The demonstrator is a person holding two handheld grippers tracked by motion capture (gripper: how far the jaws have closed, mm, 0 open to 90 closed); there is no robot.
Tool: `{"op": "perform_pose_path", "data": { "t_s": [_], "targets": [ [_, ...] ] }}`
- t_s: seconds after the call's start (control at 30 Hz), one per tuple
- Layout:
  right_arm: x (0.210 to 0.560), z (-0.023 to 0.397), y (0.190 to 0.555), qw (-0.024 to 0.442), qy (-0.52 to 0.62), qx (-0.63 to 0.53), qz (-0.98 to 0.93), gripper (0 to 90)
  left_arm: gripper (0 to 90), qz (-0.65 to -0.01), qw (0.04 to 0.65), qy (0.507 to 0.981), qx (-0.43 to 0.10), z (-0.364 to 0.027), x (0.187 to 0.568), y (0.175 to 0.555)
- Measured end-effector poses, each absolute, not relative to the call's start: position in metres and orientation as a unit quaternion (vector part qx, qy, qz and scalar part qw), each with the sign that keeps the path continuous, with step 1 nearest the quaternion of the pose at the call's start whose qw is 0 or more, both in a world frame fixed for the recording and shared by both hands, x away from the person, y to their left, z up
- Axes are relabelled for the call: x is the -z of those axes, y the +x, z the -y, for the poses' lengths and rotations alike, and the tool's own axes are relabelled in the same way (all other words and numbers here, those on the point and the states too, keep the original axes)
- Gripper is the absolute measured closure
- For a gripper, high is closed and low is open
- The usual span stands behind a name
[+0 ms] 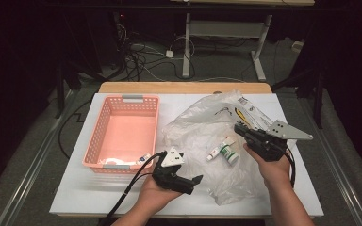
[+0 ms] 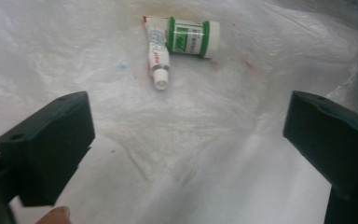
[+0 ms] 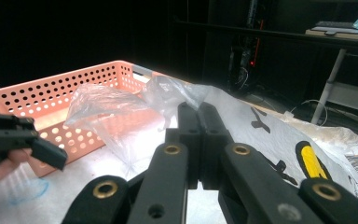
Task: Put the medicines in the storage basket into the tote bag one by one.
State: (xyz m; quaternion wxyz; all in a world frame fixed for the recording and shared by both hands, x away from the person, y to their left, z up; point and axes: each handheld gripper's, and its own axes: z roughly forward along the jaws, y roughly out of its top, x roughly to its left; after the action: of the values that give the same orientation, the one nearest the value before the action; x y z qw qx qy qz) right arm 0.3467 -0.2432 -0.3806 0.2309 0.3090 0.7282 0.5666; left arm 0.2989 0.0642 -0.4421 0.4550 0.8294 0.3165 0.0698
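Looking down on the white table (image 1: 75,197), we find a small tube (image 1: 213,153) and a green-banded bottle (image 1: 228,152) lying on the clear plastic bag (image 1: 193,132), touching each other, between our two grippers. The tube's long axis runs slantwise, its white cap toward our left gripper (image 1: 188,184); the bottle lies on its side, crosswise to it. The left jaws stand wide apart, empty. The right gripper (image 3: 198,140) pinches the bag's edge, jaws pressed together. A pink basket (image 1: 96,136) sits left.
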Motion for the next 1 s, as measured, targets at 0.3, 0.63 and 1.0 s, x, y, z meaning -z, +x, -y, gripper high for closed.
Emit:
{"op": "perform_pose_path", "data": {
  "t_s": [0.3,0.63,1.0],
  "targets": [
    [0.381,0.243,0.347,0.231,0.309,-0.565,-0.729,90.0,0.0,-0.329,0.458,0.823,-0.073,-0.079,0.44,0.293],
    [0.381,0.244,0.347,0.231,0.309,-0.566,-0.729,90.0,0.0,-0.342,0.458,0.815,-0.095,-0.108,0.426,0.287],
    [0.381,0.244,0.347,0.231,0.31,-0.565,-0.729,90.0,0.0,-0.384,0.452,0.796,-0.12,-0.155,0.424,0.289]
  ]
}}
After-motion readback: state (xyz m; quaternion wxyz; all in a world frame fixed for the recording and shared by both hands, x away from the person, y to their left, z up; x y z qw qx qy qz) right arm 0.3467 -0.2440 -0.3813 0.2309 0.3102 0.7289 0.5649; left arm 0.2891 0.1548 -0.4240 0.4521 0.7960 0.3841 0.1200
